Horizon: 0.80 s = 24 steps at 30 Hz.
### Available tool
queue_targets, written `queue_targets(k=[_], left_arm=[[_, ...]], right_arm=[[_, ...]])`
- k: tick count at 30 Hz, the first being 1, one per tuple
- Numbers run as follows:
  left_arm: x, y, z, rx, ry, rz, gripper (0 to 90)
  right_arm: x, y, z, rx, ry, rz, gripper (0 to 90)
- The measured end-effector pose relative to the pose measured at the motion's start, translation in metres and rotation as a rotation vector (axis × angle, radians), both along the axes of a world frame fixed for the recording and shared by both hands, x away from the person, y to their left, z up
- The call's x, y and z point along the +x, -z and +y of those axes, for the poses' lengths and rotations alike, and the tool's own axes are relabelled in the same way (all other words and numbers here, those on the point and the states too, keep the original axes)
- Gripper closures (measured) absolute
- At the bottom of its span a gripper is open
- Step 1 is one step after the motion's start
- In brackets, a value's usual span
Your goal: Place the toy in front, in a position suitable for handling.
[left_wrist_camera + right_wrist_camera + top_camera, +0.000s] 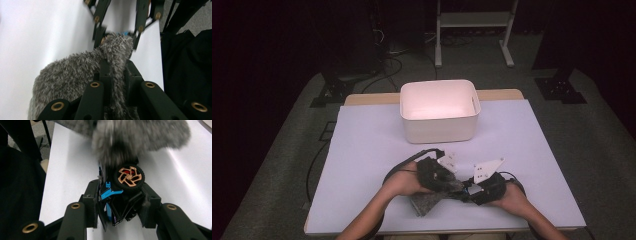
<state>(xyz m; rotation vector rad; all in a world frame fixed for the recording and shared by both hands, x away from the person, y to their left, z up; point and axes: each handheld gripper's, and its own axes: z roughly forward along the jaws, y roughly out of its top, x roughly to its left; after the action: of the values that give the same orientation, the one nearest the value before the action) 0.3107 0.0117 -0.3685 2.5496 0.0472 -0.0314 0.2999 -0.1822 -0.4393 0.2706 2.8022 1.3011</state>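
My left gripper (453, 184) (118, 68) is shut on a fold of a grey fuzzy cloth (72, 75) (426, 203). The cloth's far end lies against a small black and blue toy car (117, 200) with a gold-spoked wheel (129, 176). My right gripper (468, 190) (121, 198) is shut on the car's body, nose pointing away. In the right gripper view the cloth (135, 137) hangs over the car's front. In the left gripper view the right gripper's jaws stand just beyond the cloth's tip. Both grippers meet near the table's front edge.
A white open bin (439, 131) stands at the middle back of the white-covered table (372, 150). Black cables trail from both grippers. A white frame's legs (438, 52) and dark stand feet (562, 90) are on the grey floor beyond the table.
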Motion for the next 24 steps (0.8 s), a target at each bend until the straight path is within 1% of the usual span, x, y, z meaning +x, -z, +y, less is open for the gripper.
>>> queue_targets(k=[2, 3, 5, 7, 9, 11, 12, 13, 14, 15, 17, 20, 21, 24], left_arm=[[-0.001, 0.001, -0.012, 0.002, 0.017, 0.002, 79.9], [-0.001, 0.001, -0.017, -0.004, 0.022, 0.013, 79.8], [0.0, 0.002, -0.022, -0.004, 0.025, 0.021, 79.5], [0.001, 0.002, -0.019, -0.009, 0.026, 0.026, 79.6], [0.001, 0.001, -0.013, -0.006, 0.021, 0.022, 79.9], [0.001, 0.001, -0.005, 0.011, 0.005, 0.004, 79.9], [0.003, 0.001, -0.001, 0.013, -0.005, 0.002, 80.0], [0.003, 0.001, -0.001, 0.013, -0.005, 0.002, 79.9], [0.005, 0.0, 0.005, 0.014, -0.022, 0.002, 80.0], [0.005, 0.001, 0.006, 0.009, -0.023, 0.006, 79.9], [0.005, 0.001, 0.003, 0.004, -0.016, 0.008, 79.9], [0.003, 0.001, -0.007, -0.033, 0.012, 0.017, 79.8], [0.003, 0.002, -0.011, -0.04, 0.015, 0.02, 79.7], [0.002, 0.004, -0.018, -0.049, 0.021, 0.027, 79.3]], right_arm=[[-0.001, 0.0, 0.0, 0.0, 0.001, -0.001, 56.5], [0.0, 0.0, 0.0, 0.0, 0.003, 0.001, 56.5], [0.0, 0.001, -0.001, 0.007, 0.004, 0.007, 56.5], [0.001, 0.001, -0.001, 0.012, 0.005, 0.008, 56.6], [0.0, 0.001, -0.001, 0.011, 0.002, 0.006, 56.6], [0.0, 0.001, -0.001, 0.011, 0.0, 0.003, 56.6], [0.001, 0.001, -0.001, 0.013, 0.001, 0.007, 56.6], [0.001, 0.002, -0.001, 0.014, 0.0, 0.008, 56.6], [0.002, 0.002, -0.001, 0.014, -0.001, 0.014, 56.6], [0.002, 0.002, -0.001, 0.014, -0.001, 0.015, 56.6], [0.001, 0.001, 0.0, 0.01, 0.0, 0.012, 56.6], [0.001, 0.001, 0.0, 0.008, 0.001, 0.01, 56.6], [0.001, 0.001, 0.0, 0.007, 0.0, 0.009, 56.6], [0.001, 0.001, 0.001, 0.01, 0.001, 0.013, 56.5]])
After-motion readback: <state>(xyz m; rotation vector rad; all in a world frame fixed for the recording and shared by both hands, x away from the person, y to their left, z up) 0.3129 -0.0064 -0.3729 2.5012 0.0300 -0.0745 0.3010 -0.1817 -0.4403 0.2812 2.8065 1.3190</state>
